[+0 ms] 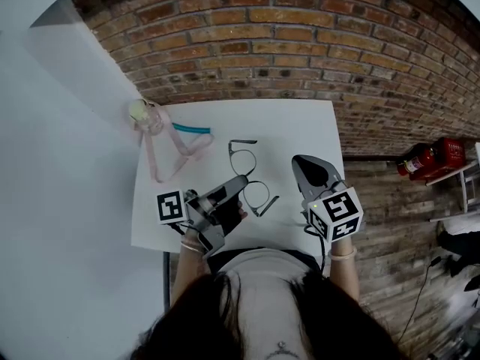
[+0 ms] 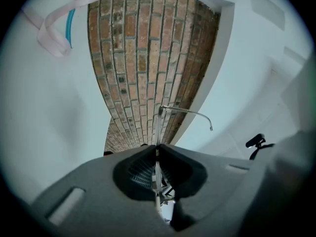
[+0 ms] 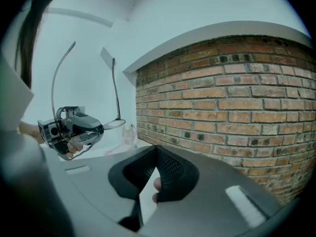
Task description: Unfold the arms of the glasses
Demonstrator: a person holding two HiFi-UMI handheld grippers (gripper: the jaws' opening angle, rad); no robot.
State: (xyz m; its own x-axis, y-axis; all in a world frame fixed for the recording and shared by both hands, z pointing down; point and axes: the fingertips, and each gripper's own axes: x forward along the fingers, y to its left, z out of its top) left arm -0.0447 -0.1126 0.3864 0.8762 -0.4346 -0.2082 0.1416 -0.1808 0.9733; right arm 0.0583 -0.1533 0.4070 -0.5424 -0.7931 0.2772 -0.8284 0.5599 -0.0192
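The thin dark-framed glasses (image 1: 250, 172) are over the white table (image 1: 300, 122), with my left gripper (image 1: 244, 180) shut on the frame by one lens. In the left gripper view the shut jaws (image 2: 157, 146) pinch the thin rim, and one arm of the glasses (image 2: 185, 111) sticks out beyond them. In the right gripper view the glasses (image 3: 84, 136) sit in the left gripper (image 3: 64, 127) with both arms pointing up, spread away from the lenses. My right gripper (image 1: 300, 161) is just right of the glasses, shut, with nothing between its jaws (image 3: 156, 147).
A pink strap with a clear ball (image 1: 154, 122) and a teal stick (image 1: 191, 128) lie at the table's far left. A brick wall (image 1: 300, 36) runs behind the table. A red fire extinguisher (image 1: 431, 158) lies on the floor to the right.
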